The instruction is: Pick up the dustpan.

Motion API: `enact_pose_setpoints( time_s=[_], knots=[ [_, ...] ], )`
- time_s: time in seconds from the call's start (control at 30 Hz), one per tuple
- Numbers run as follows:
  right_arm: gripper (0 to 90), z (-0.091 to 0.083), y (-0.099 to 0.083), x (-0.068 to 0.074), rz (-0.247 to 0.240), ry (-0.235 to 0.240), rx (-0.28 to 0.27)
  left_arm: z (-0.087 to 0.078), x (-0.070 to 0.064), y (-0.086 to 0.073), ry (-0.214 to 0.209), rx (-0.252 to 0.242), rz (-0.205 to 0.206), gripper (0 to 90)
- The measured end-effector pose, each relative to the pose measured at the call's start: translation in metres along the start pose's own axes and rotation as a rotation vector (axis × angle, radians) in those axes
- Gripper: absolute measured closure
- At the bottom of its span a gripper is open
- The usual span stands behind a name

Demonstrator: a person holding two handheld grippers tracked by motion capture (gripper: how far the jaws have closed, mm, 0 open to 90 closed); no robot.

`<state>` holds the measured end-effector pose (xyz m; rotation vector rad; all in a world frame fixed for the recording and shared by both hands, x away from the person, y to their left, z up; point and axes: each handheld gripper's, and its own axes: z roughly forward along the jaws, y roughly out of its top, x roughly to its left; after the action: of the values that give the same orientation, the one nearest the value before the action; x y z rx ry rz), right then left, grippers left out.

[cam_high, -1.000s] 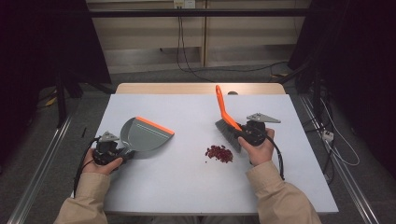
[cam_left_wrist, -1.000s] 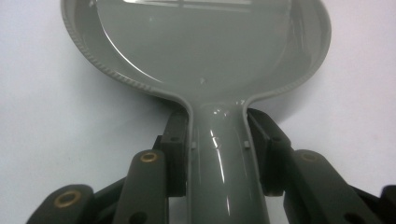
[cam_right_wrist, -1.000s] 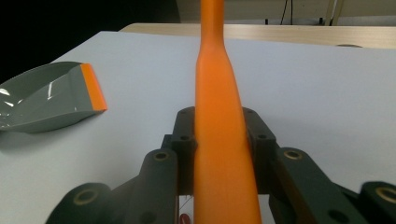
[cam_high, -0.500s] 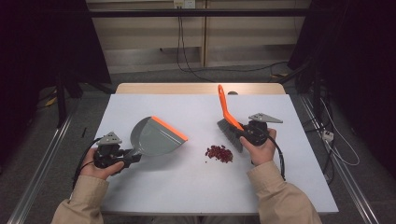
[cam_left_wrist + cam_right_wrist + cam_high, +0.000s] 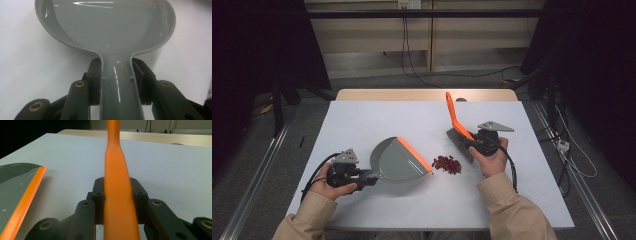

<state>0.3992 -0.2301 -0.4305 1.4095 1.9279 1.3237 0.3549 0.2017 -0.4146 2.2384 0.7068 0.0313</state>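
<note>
**Dustpan slid up to the crumbs**

Since a second ago the grey plastic dustpan with orange lip [image 5: 398, 160] has moved right, its lip now just beside the dark red crumb pile [image 5: 447, 164]. The left gripper [image 5: 362, 178] clamps its handle; the right gripper [image 5: 469, 142] clamps the orange-handled brush [image 5: 455, 122]. Keep the lip flat on the white table [image 5: 377, 115] and sweep leftward with short strokes.

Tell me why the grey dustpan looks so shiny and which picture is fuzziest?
In the left gripper view the dustpan carries white glare streaks from lights above; the fingers at the bottom are soft. In the right gripper view the brush handle is slightly blurred. The high view is dim around the bright table.
</note>
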Motion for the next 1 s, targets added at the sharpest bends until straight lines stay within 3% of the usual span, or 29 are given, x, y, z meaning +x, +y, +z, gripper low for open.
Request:
enact_pose_setpoints(
  time_s=[0.3, 0.4, 0.43, 0.53, 0.63, 0.87, 0.97, 1.0],
  knots=[
    [71.1, 0.000, -0.004, -0.001, -0.039, -0.012, 0.022, 0.009, -0.012, -0.001, -0.046, 0.047, 0.049, 62.8],
    [71.1, 0.001, -0.007, 0.001, -0.069, -0.026, 0.050, 0.009, -0.017, -0.001, -0.040, 0.066, 0.074, 62.8],
    [71.1, 0.001, -0.007, 0.002, -0.070, -0.024, 0.058, 0.009, -0.018, -0.001, -0.064, 0.066, 0.085, 62.7],
    [71.0, 0.003, -0.009, 0.003, -0.096, -0.031, 0.079, 0.010, -0.020, -0.002, -0.077, 0.080, 0.093, 62.7],
    [70.4, 0.003, -0.008, 0.005, -0.092, -0.027, 0.091, 0.011, -0.021, -0.002, -0.065, 0.102, 0.106, 62.6],
    [61.6, 0.002, 0.000, 0.009, -0.086, -0.022, 0.100, 0.012, -0.019, -0.003, -0.081, 0.089, 0.111, 62.6],
    [63.5, 0.003, 0.003, 0.010, -0.099, -0.039, 0.129, 0.011, -0.019, -0.002, -0.080, 0.108, 0.131, 62.6],
    [69.5, 0.004, 0.003, 0.010, -0.095, -0.042, 0.143, 0.013, -0.020, -0.003, -0.079, 0.094, 0.122, 62.5]
  ],
)
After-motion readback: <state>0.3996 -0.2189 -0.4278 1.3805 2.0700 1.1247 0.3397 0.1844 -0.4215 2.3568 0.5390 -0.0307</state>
